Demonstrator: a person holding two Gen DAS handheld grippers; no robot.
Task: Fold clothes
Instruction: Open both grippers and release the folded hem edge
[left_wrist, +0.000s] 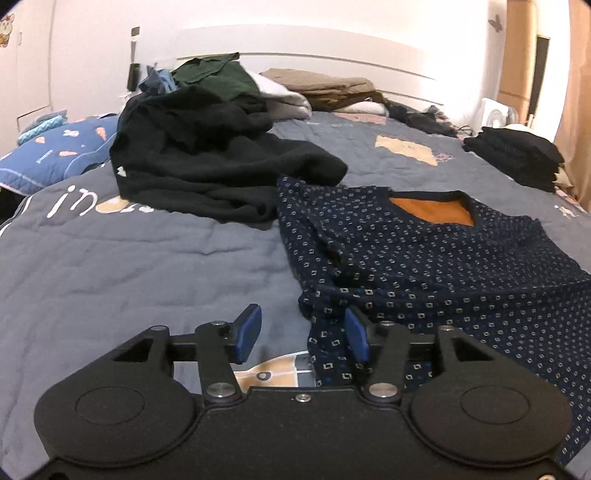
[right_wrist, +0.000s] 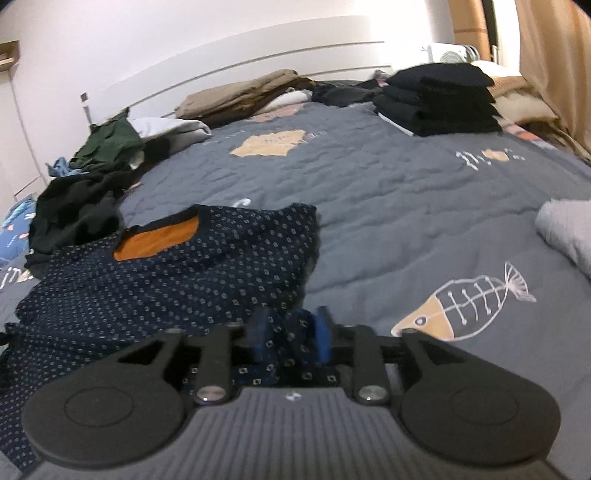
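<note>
Patterned sweater (left_wrist: 461, 266) on bed, edge just beside open left claw (left_wrist: 303, 334)

Navy dotted sweater (left_wrist: 443, 266), orange lining, grey quilt (left_wrist: 147, 266)

**Occlusions / cut-offs**

Patterned navy sweater (left_wrist: 443, 266): hem hidden behind the left gripper (left_wrist: 303, 334) body, right side cut by frame edge. Right gripper (right_wrist: 290, 334) fingertips (right_wrist: 324, 332) motion-blurred; can't tell if the cloth between them is pinched. Grey garment (right_wrist: 569, 232) cropped at the right edge. Small items by the headboard (left_wrist: 135, 74) too blurred to identify.
</note>
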